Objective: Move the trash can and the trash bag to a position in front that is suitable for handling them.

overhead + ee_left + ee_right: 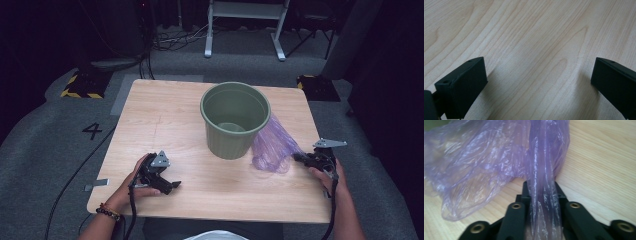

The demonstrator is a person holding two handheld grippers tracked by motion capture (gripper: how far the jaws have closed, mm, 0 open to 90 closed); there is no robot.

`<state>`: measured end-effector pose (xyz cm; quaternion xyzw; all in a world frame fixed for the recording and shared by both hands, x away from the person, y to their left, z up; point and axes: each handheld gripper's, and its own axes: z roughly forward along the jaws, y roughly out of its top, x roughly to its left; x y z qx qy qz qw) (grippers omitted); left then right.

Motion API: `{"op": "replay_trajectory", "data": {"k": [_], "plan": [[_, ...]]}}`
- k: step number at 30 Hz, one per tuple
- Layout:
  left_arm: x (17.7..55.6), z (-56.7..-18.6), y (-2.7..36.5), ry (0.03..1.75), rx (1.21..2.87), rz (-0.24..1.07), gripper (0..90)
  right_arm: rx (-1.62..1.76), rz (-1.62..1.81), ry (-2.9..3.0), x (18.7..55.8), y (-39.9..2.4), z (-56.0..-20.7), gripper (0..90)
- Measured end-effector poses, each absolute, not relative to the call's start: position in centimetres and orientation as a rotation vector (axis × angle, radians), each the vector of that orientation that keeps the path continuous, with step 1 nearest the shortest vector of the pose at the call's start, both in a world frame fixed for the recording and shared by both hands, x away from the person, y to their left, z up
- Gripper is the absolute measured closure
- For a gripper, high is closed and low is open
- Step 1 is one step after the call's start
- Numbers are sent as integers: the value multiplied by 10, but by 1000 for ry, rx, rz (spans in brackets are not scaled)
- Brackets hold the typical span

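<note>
1. The bag (pixel 272 147) lay on the table (pixel 165 120), on its right side, touching the green bin (pixel 235 120).
2. I judged the bag to be very light, thin and soft. It would flop and crumple, and it could slip or tear if I pulled hard.
3. I thought the best place to grab it was a bunched fold near the edge, where many layers were squeezed together.
4. My right gripper (pixel 543 195) was already pinching such a fold. Its jaws were pressed together on a twisted strip of the bag.
5. My right hand (pixel 327 175) sat low by the table's right edge, and its gripper pointed left at the bag.
6. My left gripper (pixel 539 82) had its jaws spread wide, with nothing between them, just bare wood.
7. My left hand (pixel 137 182) rested on the table near the front, well apart from the bag.
</note>
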<state>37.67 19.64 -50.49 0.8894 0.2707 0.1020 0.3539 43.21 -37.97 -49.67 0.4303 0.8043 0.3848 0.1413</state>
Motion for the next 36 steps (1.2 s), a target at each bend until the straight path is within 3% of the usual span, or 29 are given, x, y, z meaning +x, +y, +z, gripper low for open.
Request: {"op": "replay_trajectory", "data": {"k": [3, 15, 32, 36], "plan": [[377, -505, 196, 700, 2299, 264, 1, 1205, 1100, 2357, 431, -374, -496, 855], [377, -505, 196, 701, 2300, 265, 1, 969, 1096, 2538, 410, -318, -493, 893], [375, -505, 192, 723, 2294, 274, 2, 626, 1133, 2688, 378, -211, -494, 886], [374, -505, 187, 719, 2294, 277, 4, 543, 1145, 2713, 371, -185, -494, 832]]}}
